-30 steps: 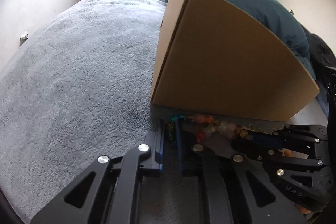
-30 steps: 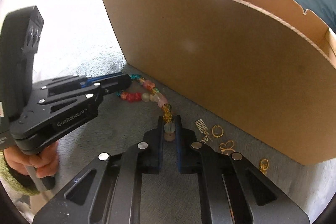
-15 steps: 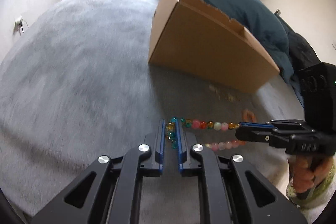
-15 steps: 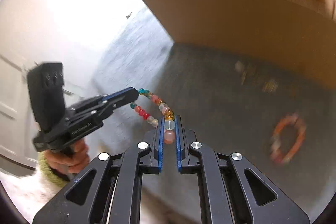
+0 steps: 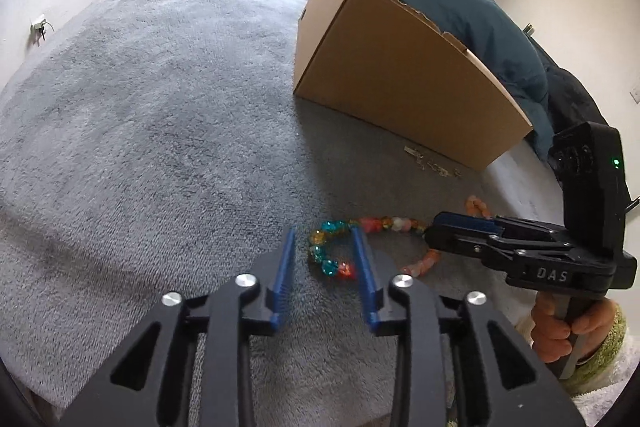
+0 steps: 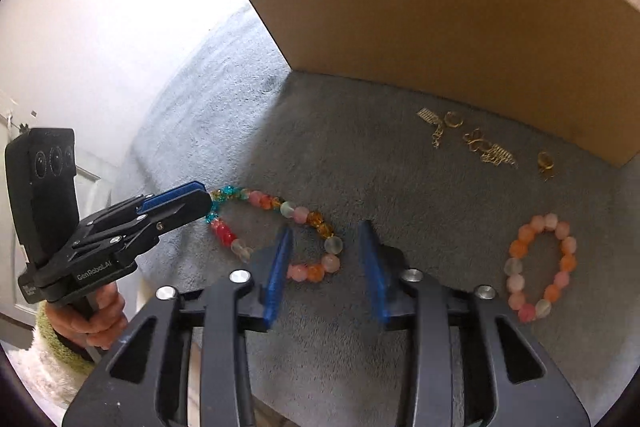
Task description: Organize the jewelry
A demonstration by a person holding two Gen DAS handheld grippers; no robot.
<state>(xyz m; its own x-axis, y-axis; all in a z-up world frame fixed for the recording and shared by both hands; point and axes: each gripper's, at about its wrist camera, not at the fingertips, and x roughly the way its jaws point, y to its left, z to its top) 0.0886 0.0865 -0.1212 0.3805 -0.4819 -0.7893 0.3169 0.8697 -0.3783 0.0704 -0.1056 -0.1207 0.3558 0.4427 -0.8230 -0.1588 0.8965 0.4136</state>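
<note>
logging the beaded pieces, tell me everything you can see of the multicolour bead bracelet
The multicolour bead bracelet is a closed loop of round, glassy-looking beads: teal and amber faceted ones at one end, then red, pink, orange and frosted white. It lies flat in a stretched oval on the grey blanket, in front of the cardboard box. The left gripper is open with the teal end between its fingers; the right gripper is open around the other end. Whether either touches the beads is unclear.
</note>
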